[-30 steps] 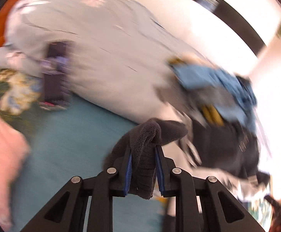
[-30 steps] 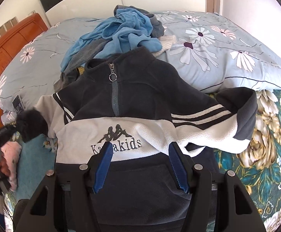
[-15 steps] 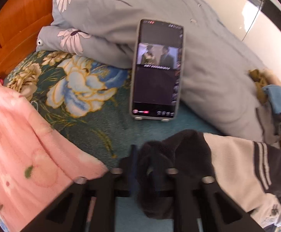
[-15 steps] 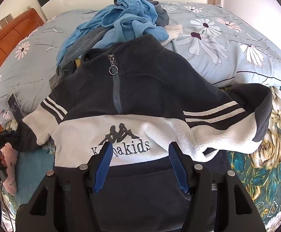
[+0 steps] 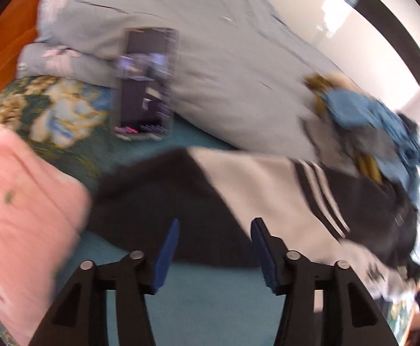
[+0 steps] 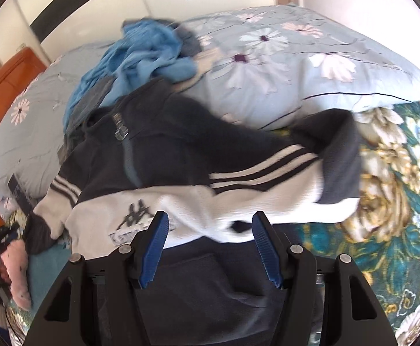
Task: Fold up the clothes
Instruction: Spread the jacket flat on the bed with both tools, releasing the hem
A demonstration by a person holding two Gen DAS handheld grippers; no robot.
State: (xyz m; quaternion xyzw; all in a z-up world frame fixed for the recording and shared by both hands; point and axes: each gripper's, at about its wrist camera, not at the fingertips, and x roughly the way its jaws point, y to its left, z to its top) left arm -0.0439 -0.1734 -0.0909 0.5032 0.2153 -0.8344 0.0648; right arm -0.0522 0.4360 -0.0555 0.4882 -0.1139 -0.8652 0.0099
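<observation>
A dark navy and white fleece pullover (image 6: 181, 167) with a half zip and a Kappa logo lies front up on the bed. Its left sleeve (image 5: 158, 196) is stretched out flat, dark cuff toward the pink cloth. My left gripper (image 5: 214, 230) is open and empty just behind that cuff. My right gripper (image 6: 210, 230) is open and empty over the lower front of the pullover. The right sleeve (image 6: 334, 158) lies bent, its dark cuff folded back over the white part.
A pile of blue and grey clothes (image 6: 149, 49) lies on the floral quilt (image 6: 296, 63) behind the pullover. A phone (image 5: 146, 83) leans against the quilt. A pink garment (image 5: 16, 201) lies at the left. An orange wooden headboard (image 6: 5, 86) stands at the left.
My left gripper let go of the left sleeve cuff and pulled back; the sleeve now lies flat. My right gripper's view shifted; its jaws stayed open.
</observation>
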